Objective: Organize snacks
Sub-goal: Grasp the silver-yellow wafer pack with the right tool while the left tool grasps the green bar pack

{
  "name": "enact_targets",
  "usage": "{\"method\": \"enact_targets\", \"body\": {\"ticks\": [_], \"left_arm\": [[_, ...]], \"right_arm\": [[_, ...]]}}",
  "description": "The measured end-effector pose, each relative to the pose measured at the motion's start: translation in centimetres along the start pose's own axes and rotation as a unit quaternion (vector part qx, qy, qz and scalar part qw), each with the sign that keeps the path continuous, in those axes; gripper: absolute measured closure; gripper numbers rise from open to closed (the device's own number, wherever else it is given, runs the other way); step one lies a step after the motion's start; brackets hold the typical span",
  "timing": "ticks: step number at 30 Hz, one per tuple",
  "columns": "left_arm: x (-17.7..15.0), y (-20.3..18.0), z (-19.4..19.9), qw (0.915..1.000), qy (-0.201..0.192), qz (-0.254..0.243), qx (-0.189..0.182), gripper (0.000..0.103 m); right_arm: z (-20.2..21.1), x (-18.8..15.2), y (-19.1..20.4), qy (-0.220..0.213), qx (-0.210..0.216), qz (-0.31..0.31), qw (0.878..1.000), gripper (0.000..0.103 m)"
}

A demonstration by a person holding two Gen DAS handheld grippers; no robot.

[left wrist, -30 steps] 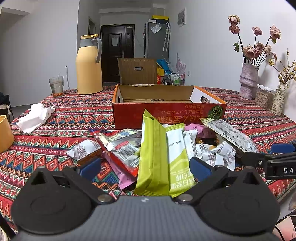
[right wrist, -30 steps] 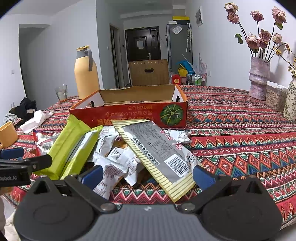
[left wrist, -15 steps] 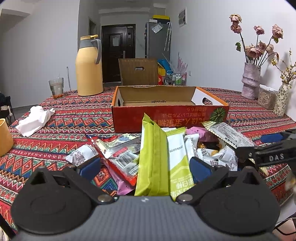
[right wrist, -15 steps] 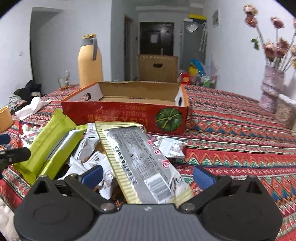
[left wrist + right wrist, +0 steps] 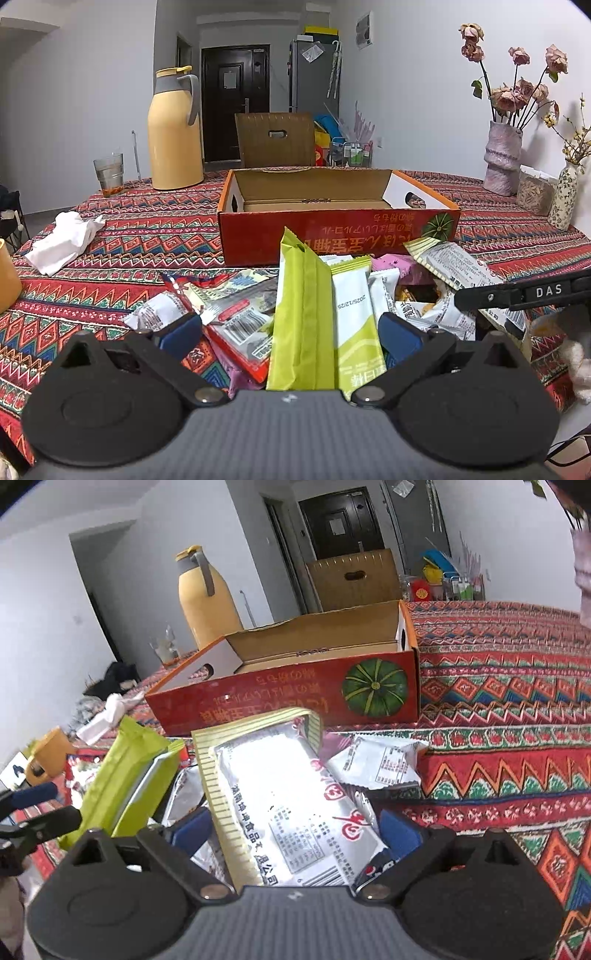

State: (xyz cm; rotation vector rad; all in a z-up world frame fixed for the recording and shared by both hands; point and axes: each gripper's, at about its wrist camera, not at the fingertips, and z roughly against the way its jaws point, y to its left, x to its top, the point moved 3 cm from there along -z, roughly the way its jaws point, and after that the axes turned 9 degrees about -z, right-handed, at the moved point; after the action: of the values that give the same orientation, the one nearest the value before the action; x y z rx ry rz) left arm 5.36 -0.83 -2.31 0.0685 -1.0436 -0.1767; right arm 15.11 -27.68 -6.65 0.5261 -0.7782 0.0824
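Observation:
A heap of snack packs lies on the patterned tablecloth in front of an open red cardboard box (image 5: 332,229), whose inside looks bare. My left gripper (image 5: 291,336) is open, low over the heap, with a tall green pack (image 5: 301,314) and a white-green pack (image 5: 354,314) between its pads. My right gripper (image 5: 295,830) is closing around a silver pack with a yellow striped edge (image 5: 280,797). The pack fills most of the gap, but I see no firm press on it. The red box (image 5: 280,701) stands just beyond. A finger of the right gripper (image 5: 517,295) reaches in over the heap's right side.
A yellow thermos jug (image 5: 175,129) and a glass (image 5: 109,175) stand at the back left. A crumpled white tissue (image 5: 64,242) and an orange cup (image 5: 7,280) are on the left. Flower vases (image 5: 504,162) and a jar (image 5: 535,194) stand at the right.
The right gripper has come forward and down over the silver pack, tilting steeper, and its jaws have narrowed around it. The left gripper has stayed in place.

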Motion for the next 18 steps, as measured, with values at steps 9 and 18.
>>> {"method": "enact_targets", "body": {"ticks": [9,18], "left_arm": [[-0.1,-0.2,-0.3,1.0000,0.005,-0.001,0.005,0.000],[0.1,-0.2,-0.2,0.9998,0.004,-0.009,0.020,0.000]], "right_arm": [[1.7,-1.3,-1.0,-0.022,0.001,-0.023,0.999,0.067],[5.4,-1.6,0.9,-0.129,-0.040,-0.001,0.991,0.070]]}}
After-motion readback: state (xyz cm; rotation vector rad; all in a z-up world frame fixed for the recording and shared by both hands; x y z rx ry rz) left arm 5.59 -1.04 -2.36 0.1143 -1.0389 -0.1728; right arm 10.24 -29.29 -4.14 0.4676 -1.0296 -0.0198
